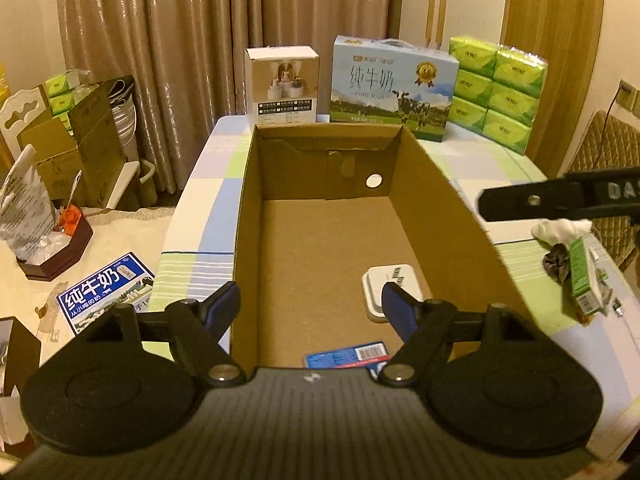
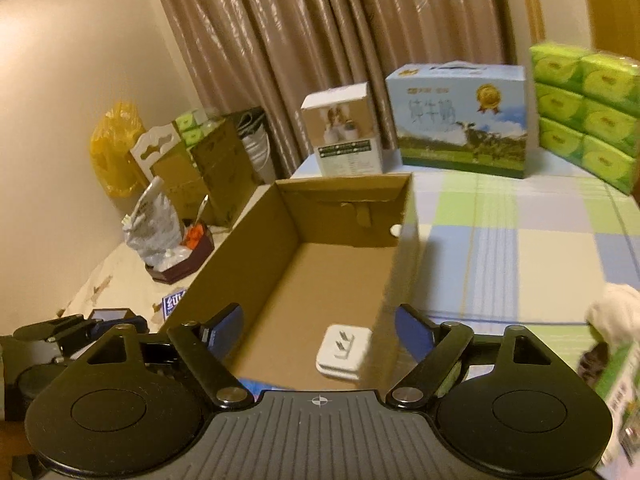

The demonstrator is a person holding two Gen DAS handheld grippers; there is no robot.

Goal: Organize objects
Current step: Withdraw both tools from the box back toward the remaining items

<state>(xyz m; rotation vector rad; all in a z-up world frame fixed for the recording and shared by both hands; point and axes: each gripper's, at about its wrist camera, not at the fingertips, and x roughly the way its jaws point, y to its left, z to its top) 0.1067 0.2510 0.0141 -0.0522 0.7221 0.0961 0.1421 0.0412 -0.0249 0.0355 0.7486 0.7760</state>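
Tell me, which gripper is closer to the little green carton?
Right. The right gripper has the small green carton just off its right side, by the cardboard box. The left gripper sits over the box's near end, farther from the carton.

Beyond the fingertips in the left wrist view, past the far end of the open cardboard box (image 1: 332,216), the pale blue milk carton (image 1: 394,88) carries large Chinese characters 纯牛奶 with the smaller line "PURE MILK" beneath them and a gold medal emblem to their right. Left of the left finger, a flat blue milk pack (image 1: 106,292) on the side table also reads 纯牛奶, with smaller characters below that are too small to make out. To the right of the fingers, the other gripper's black arm (image 1: 560,198) shows the pale letters "DAS" running off the frame edge. Printing on the green tissue packs (image 1: 496,88) and the white box (image 1: 282,84) is unreadable.
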